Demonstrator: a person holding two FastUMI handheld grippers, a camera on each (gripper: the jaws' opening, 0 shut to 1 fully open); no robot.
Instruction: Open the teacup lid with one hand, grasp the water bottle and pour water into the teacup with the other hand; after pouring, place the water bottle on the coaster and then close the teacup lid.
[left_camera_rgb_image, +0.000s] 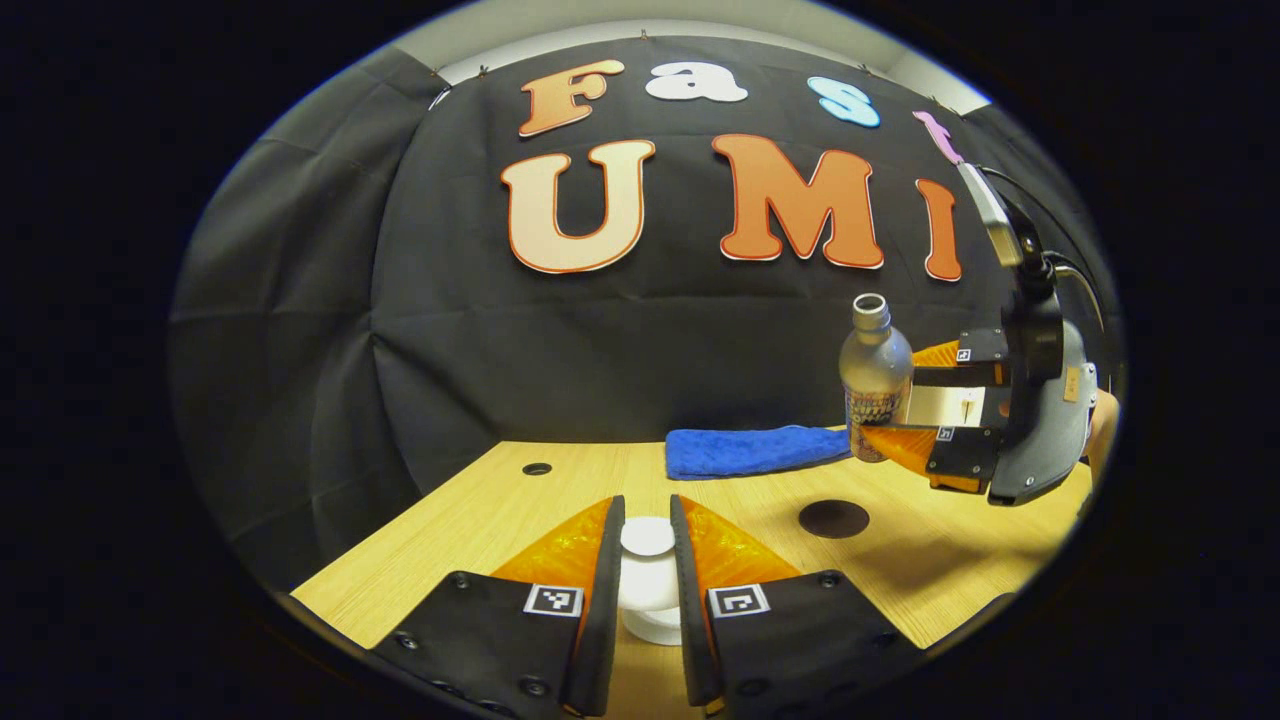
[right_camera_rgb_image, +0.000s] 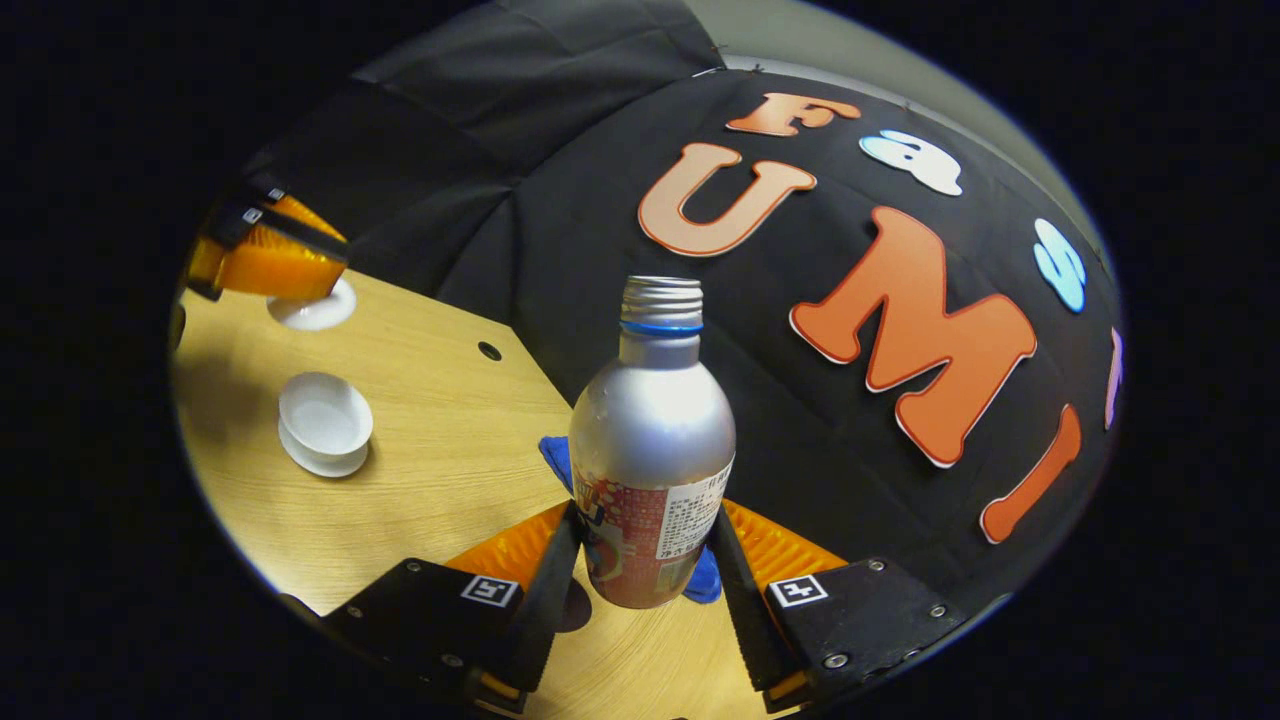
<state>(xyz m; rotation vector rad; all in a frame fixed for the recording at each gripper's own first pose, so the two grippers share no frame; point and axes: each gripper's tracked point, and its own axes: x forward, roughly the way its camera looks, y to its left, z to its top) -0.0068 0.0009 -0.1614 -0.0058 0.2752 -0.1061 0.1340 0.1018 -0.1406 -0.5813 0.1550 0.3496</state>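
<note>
Teacup lid, a small white ceramic disc with a round knob (left_camera_rgb_image: 648, 537), sits pinched between the two fingers of the left tongs (left_camera_rgb_image: 648, 560), which are closed narrowly on it. In the right gripper view the same left tongs (right_camera_rgb_image: 300, 285) hold the lid (right_camera_rgb_image: 312, 308) up near the far edge of the pale wooden worktop (right_camera_rgb_image: 440, 470), well apart from the cup. The open white ceramic teacup (right_camera_rgb_image: 325, 415) stands on its white saucer (right_camera_rgb_image: 322, 458) on the worktop, uncovered.

The right tongs (right_camera_rgb_image: 650, 560) are closed on the lower body of a silver metal water bottle with a printed label (right_camera_rgb_image: 652, 450), one finger pressing each side. The bottle is uncapped and held clear of the worktop, roughly upright in the left gripper view (left_camera_rgb_image: 876, 375), where the right tongs (left_camera_rgb_image: 900, 415) grip it from the side. Below and in front of it a dark round coaster (left_camera_rgb_image: 833, 518) lies flat on the worktop, bare. A folded blue cloth (left_camera_rgb_image: 755, 450) lies beyond the coaster, near the black booth wall.
</note>
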